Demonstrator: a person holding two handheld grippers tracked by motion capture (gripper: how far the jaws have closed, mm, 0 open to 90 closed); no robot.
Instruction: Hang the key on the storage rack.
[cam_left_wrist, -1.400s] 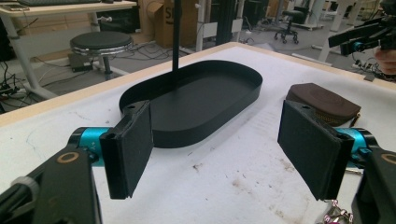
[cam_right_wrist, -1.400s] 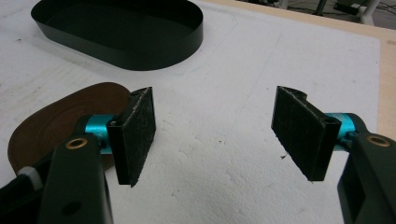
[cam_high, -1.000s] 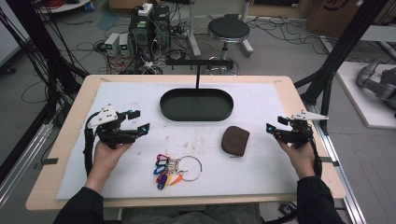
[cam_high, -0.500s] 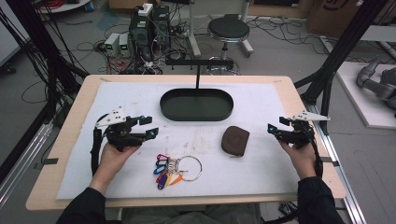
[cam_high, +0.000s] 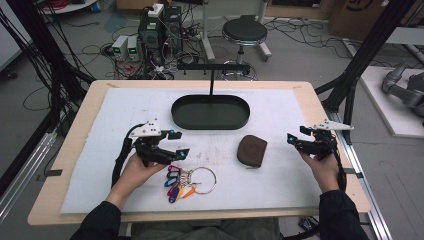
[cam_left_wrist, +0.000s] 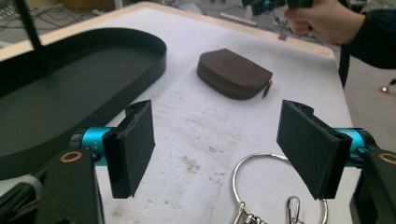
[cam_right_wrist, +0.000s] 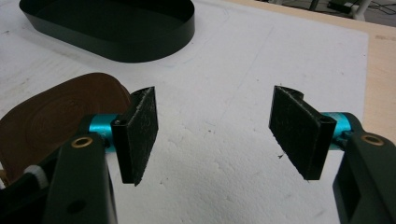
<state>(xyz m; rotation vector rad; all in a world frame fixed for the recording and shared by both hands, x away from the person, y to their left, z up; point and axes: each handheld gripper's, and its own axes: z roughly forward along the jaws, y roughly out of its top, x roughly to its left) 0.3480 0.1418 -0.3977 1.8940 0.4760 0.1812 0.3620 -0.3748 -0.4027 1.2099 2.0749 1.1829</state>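
1. Left gripper (cam_high: 177, 143): jaws have just been opening and stand wide, nothing between the pads.
2. Key ring (cam_high: 202, 180): lies on the white mat (cam_high: 280, 185) just below and ahead of the left fingertips, untouched.
3. Right gripper (cam_high: 295, 141): jaws spread, empty; brown pouch (cam_high: 251, 150) just beside its fingertips.

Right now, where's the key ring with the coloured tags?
In the high view the key ring lies on the white mat near the table's front edge, just below the open left gripper and left of the brown pouch.
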